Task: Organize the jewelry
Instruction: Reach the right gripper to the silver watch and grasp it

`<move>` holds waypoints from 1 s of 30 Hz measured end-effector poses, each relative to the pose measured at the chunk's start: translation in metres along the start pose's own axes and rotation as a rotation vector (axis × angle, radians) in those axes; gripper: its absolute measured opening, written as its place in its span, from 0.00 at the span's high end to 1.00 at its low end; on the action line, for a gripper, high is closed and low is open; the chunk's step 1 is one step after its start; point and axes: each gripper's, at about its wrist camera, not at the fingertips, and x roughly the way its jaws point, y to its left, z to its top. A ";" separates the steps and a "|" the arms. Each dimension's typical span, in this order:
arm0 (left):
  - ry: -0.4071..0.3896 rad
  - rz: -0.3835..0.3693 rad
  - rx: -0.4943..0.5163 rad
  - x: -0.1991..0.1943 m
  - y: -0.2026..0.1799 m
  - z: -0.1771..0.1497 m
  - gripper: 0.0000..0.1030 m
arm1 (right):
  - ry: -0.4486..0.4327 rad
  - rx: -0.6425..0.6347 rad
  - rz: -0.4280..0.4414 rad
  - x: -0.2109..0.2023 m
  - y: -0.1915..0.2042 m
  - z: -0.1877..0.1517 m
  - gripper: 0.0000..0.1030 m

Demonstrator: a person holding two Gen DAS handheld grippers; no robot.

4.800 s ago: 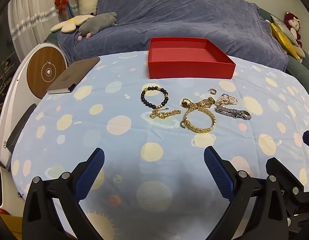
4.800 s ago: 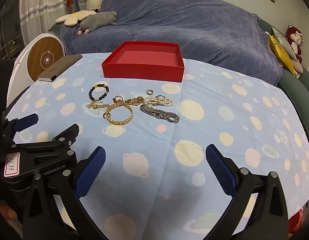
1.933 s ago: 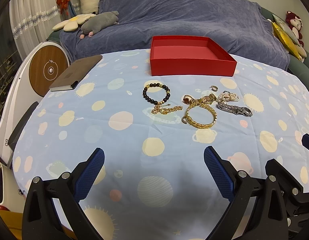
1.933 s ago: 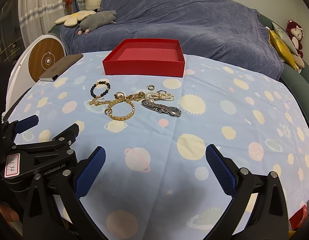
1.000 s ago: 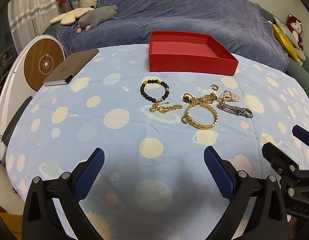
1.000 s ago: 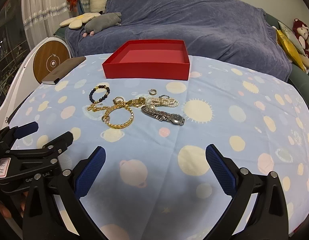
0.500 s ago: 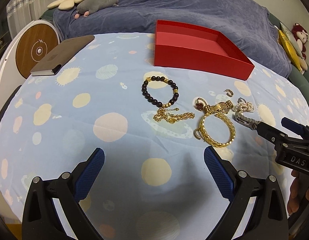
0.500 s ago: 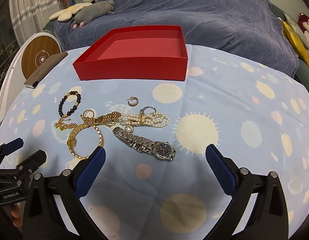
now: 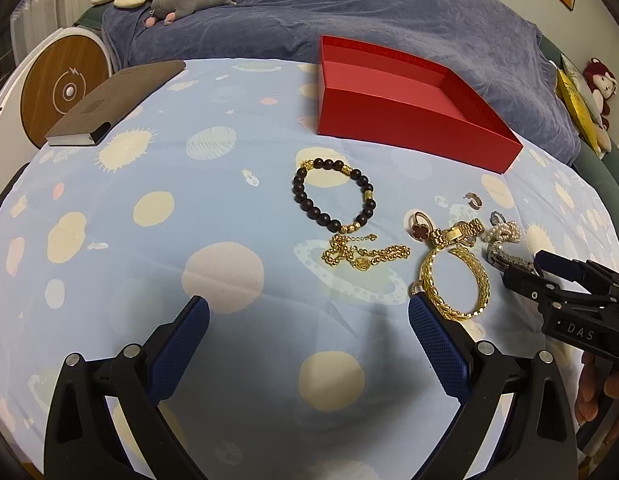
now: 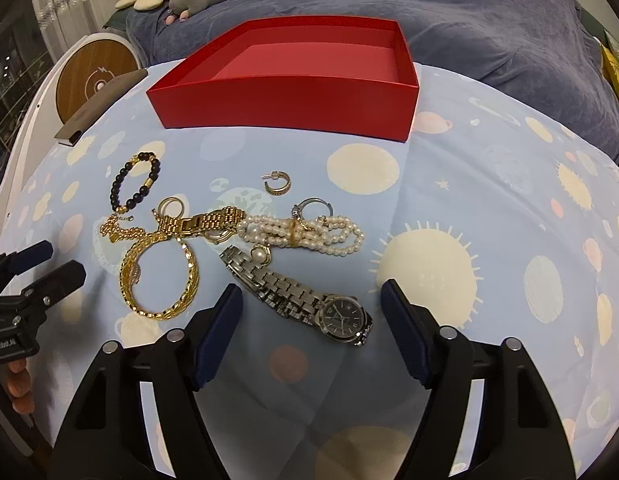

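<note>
Jewelry lies in a cluster on the planet-print tablecloth (image 9: 157,248) in front of an empty red box (image 10: 285,96). My right gripper (image 10: 313,312) hangs low over the silver watch (image 10: 301,300). Its jaws are closing with the watch band between the blue pads, and the pads are not touching it. Beyond the watch are a pearl bracelet (image 10: 301,234), a hoop earring (image 10: 277,184) and a gold bangle (image 10: 161,276). My left gripper (image 9: 305,320) stands open over bare cloth, short of the gold chain (image 9: 361,254) and the beaded bracelet (image 9: 333,196).
A brown notebook (image 9: 113,104) lies at the table's far left. Beside it off the table stands a round wood-faced device (image 9: 65,88). A sofa under a blue cover (image 9: 389,8) with plush toys runs behind the box. A person's fingers (image 9: 605,392) hold the right gripper.
Both grippers came forward and down toward the jewelry. The right jaws have narrowed from fully wide and now flank the watch. The left jaws kept their width.
</note>
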 end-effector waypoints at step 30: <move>0.021 -0.112 0.061 0.008 -0.039 -0.001 0.06 | -0.005 0.058 -0.012 -0.024 0.002 -0.019 0.76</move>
